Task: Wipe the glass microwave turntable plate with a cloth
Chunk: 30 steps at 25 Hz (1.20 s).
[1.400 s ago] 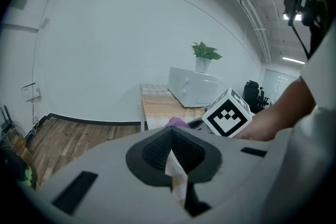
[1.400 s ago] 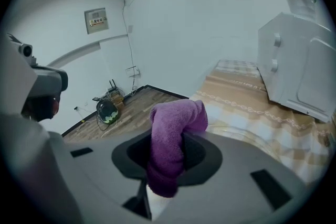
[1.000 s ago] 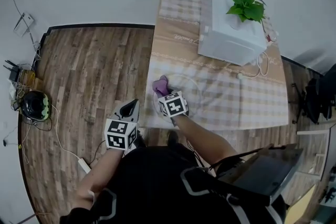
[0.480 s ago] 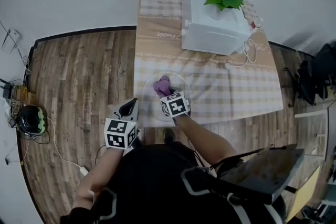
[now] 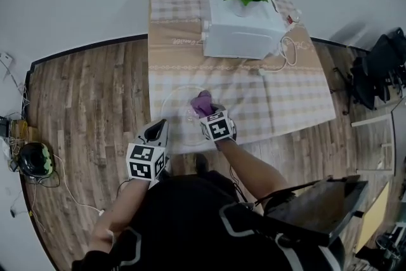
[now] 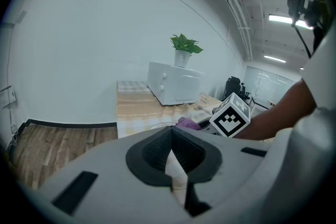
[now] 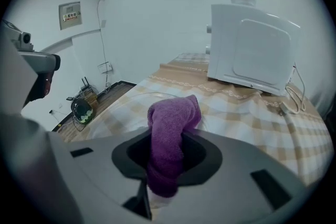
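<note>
Holding the purple cloth (image 5: 202, 101) tight in the right gripper (image 5: 205, 112), over the plate (image 5: 172, 112): probably straight down next. With left gripper (image 5: 157, 131) closed, empty, off the plate's near rim.

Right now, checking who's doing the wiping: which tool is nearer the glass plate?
Right. The right tool, gripping the purple cloth, is over the glass plate; the left tool sits back by the table's near corner, off the plate.
</note>
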Motion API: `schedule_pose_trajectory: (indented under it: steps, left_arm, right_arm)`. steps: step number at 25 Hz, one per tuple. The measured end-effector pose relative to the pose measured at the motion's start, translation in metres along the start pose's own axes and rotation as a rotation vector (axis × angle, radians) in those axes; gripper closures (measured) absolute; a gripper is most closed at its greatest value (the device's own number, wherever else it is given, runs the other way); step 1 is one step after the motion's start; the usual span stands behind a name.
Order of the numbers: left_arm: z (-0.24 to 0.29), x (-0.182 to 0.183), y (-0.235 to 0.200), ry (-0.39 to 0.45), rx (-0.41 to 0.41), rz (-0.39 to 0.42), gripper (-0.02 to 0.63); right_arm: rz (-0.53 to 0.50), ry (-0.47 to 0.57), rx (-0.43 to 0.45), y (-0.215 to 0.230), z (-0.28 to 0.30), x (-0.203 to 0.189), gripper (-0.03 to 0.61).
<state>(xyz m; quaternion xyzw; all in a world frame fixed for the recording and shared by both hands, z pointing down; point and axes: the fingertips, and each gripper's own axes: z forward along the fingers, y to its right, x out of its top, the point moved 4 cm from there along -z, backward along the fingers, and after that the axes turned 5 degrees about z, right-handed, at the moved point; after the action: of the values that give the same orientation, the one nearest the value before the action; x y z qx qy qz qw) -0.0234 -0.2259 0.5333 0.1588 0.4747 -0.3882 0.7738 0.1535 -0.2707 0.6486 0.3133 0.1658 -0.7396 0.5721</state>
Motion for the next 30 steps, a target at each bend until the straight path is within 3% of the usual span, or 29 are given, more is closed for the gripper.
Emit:
schedule_pose_trajectory:
  steps: [12, 17, 24, 30]
  left_arm:
    - [0.011, 0.004, 0.017, 0.004, -0.063, 0.017, 0.612]
    - [0.009, 0.002, 0.018, 0.006, -0.061, 0.013, 0.612]
    - [-0.003, -0.002, 0.002, 0.016, -0.009, -0.014, 0.612]
    - [-0.021, -0.009, -0.014, 0.013, 0.061, -0.036, 0.612]
  right_arm:
    - [0.082, -0.011, -0.094, 0.043, -0.024, -0.020, 0.480]
    - [0.164, 0.002, -0.102, 0.045, -0.036, -0.018, 0.480]
    - [0.101, 0.076, 0.039, -0.007, -0.044, 0.015, 0.480]
    - [0.013, 0.060, 0.205, -0.080, -0.030, 0.029, 0.480]
